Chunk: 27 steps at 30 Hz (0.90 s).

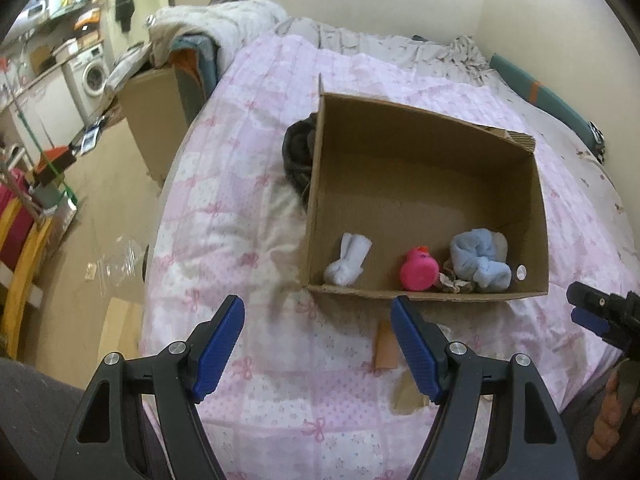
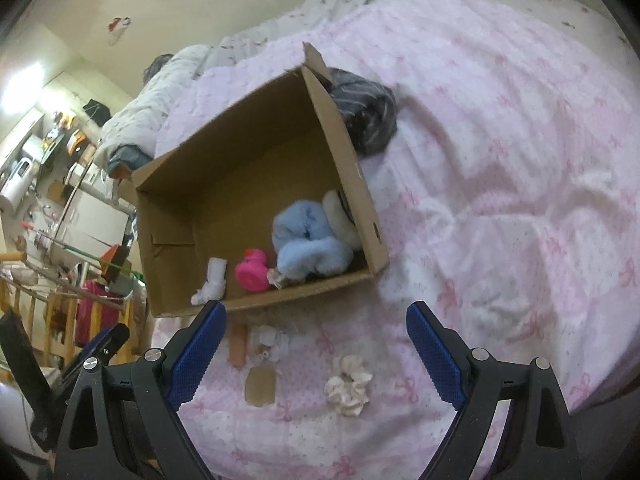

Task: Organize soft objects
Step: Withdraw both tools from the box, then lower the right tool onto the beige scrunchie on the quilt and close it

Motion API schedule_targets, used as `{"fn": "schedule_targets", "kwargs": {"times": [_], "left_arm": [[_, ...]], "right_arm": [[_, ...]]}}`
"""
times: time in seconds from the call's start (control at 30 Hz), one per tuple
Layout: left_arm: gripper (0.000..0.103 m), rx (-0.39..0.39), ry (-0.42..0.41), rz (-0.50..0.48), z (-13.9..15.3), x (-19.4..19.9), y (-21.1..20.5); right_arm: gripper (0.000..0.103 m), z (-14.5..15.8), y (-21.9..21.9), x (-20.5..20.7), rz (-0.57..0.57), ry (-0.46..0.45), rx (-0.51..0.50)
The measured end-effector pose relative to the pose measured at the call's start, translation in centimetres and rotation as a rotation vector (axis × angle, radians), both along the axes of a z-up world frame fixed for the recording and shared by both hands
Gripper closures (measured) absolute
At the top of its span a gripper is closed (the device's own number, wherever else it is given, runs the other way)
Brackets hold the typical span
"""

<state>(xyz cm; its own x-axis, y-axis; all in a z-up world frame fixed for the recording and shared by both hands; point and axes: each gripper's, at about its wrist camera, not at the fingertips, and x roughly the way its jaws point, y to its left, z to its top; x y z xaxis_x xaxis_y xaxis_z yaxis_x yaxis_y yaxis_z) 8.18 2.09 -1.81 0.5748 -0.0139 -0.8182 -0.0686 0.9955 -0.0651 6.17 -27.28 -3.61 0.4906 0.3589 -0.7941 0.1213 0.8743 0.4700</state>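
Both tongs, left [image 1: 318,312] and right [image 2: 316,320], gape empty; cream scrunchie [image 2: 348,386] on bed awaits boxing in cardboard box [image 2: 360,184].

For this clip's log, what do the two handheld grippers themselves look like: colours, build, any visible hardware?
Both match. The left gripper and right gripper have black plastic frames with triangular cut-outs, silver round screw heads at the pivots, and two long fingers faced with ribbed blue pads. No cables or labels show. At the left view's right edge, bare fingers of the person's hand grip the other tool; no sleeve is visible.
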Motion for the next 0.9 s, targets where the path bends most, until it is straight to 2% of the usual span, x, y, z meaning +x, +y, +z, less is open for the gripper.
{"fn": "schedule_targets", "kwargs": {"times": [0.3, 0.37, 0.5, 0.6, 0.73, 0.83, 0.9], "left_arm": [[0.030, -0.003, 0.061, 0.051, -1.7, 0.6, 0.3], [0.030, -0.012, 0.076, 0.053, -2.1, 0.7, 0.4], [0.030, -0.026, 0.103, 0.052, -2.7, 0.9, 0.5], [0.030, -0.041, 0.121, 0.056, -3.0, 1.1, 0.5], [0.030, -0.048, 0.137, 0.061, -3.5, 1.3, 0.5], [0.030, -0.031, 0.157, 0.069, -4.0, 1.5, 0.5], [0.030, -0.024, 0.174, 0.072, -4.3, 1.6, 0.6]], "right_arm": [[0.006, -1.0, 1.3, 0.1, 0.062, 0.045, -0.009], [0.006, -1.5, 2.2, 0.3, 0.097, 0.069, -0.046], [0.006, -3.9, 4.0, 0.6, 0.163, 0.177, -0.110], [0.014, -6.0, 5.4, 0.7, 0.209, 0.267, -0.170], [0.016, -7.7, 6.8, 0.8, 0.259, 0.324, -0.238], [0.030, -8.8, 7.8, 0.9, 0.302, 0.356, -0.248], [0.052, -9.7, 8.6, 0.8, 0.330, 0.380, -0.273]]}}
